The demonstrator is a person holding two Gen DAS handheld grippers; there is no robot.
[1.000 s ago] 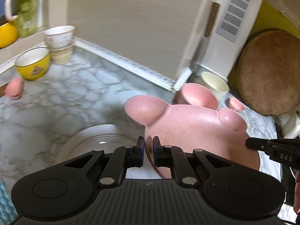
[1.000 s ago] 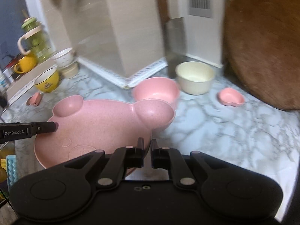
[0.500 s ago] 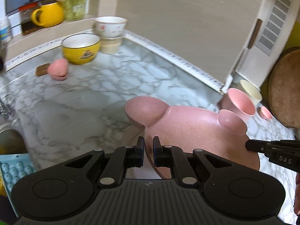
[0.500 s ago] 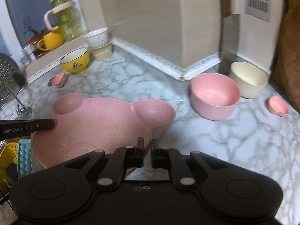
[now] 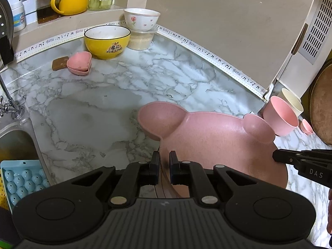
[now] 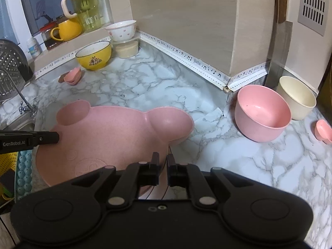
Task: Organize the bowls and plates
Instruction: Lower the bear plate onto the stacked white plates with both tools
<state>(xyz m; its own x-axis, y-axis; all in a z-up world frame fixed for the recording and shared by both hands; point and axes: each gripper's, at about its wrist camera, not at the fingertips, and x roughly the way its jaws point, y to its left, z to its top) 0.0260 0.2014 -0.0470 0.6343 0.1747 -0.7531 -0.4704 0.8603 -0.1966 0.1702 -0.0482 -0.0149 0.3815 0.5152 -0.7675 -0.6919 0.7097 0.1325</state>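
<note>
Left gripper point(image 5: 164, 161) and right gripper point(image 6: 161, 162), each with fingers pinched narrowly on opposite rim edges of the pink bear-shaped plate point(image 6: 108, 137), hold it above the marble counter point(image 5: 116, 95), near the pink bowl point(image 6: 262, 116).

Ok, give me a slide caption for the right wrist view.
Both grippers clamp the pink bear-shaped plate by its rim above the marble counter, pink bowl and cream bowl waiting alongside.

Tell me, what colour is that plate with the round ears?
Speckled pink plate; the right wrist view shows it best.
</note>
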